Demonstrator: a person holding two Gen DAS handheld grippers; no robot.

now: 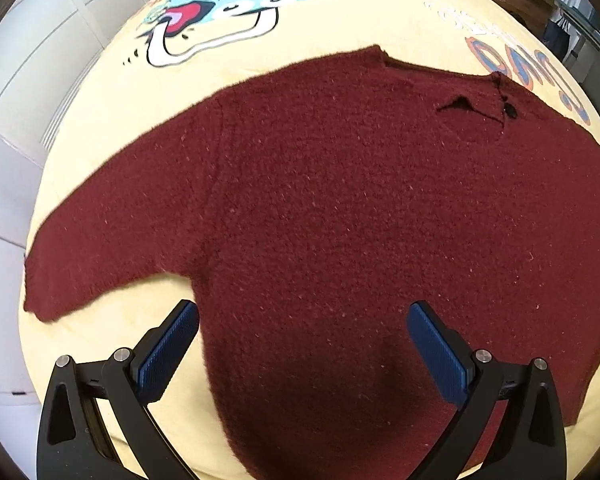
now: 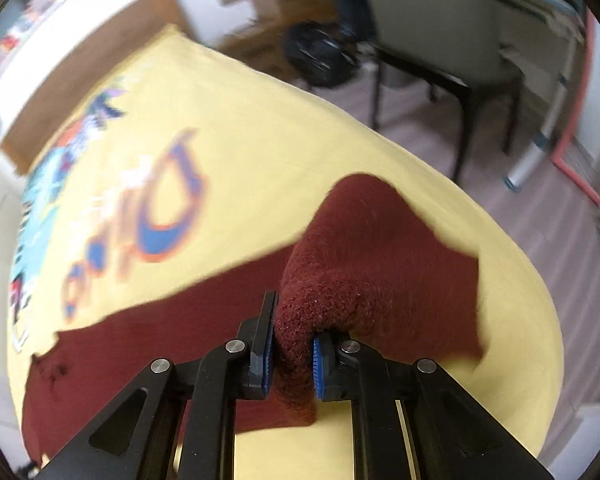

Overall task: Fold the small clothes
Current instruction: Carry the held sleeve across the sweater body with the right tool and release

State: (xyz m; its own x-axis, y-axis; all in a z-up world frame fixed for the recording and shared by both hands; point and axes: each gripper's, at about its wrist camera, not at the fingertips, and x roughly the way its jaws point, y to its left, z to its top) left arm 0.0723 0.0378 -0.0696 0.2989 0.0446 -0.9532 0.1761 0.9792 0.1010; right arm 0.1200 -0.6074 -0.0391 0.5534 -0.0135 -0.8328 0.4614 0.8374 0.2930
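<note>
A small dark red knitted sweater (image 1: 320,208) lies spread flat on the yellow printed bedspread (image 1: 340,20), neck towards the far right. My left gripper (image 1: 303,320) hovers open over the sweater's lower body, blue pads wide apart with nothing between them. In the right wrist view, my right gripper (image 2: 293,350) is shut on a bunched fold of the sweater's sleeve (image 2: 380,248), which rises off the bedspread (image 2: 260,128) in a lifted hump. The rest of the sweater (image 2: 160,344) stretches away to the left, flat.
White cupboard doors (image 1: 40,72) stand to the left of the bed. To the right of the bed, on a wooden floor, are a dark chair (image 2: 440,40) and a black bag (image 2: 320,56). A wooden headboard (image 2: 100,60) closes the far end.
</note>
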